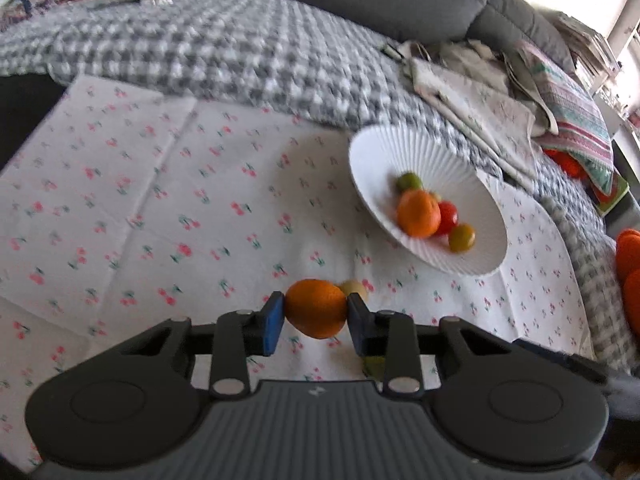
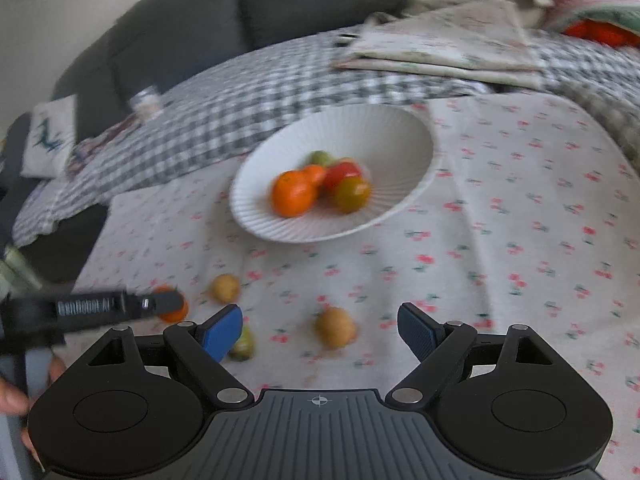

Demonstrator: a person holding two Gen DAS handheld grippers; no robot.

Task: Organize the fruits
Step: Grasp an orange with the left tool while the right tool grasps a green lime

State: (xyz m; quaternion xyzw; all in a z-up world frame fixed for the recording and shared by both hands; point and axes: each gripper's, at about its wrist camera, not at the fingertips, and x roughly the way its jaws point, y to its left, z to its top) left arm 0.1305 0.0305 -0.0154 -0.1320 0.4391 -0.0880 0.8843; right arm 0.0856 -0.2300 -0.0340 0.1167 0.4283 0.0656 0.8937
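Though clamped crosswise, orange [image 1: 316, 314] near-round.

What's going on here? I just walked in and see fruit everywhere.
A person is sorting fruit into the white bowl. The left hand-held gripper is clamped on an orange. The right hand-held gripper is open and empty above a yellowish fruit on the cherry-print cloth.

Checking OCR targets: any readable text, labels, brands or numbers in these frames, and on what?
Left gripper side arm: raised lettering, too blurred to read.
Right gripper body: a crosshair mark, no letters.
Left wrist view, gripper body: a small pale logo, no letters legible.
Nothing else carries text.
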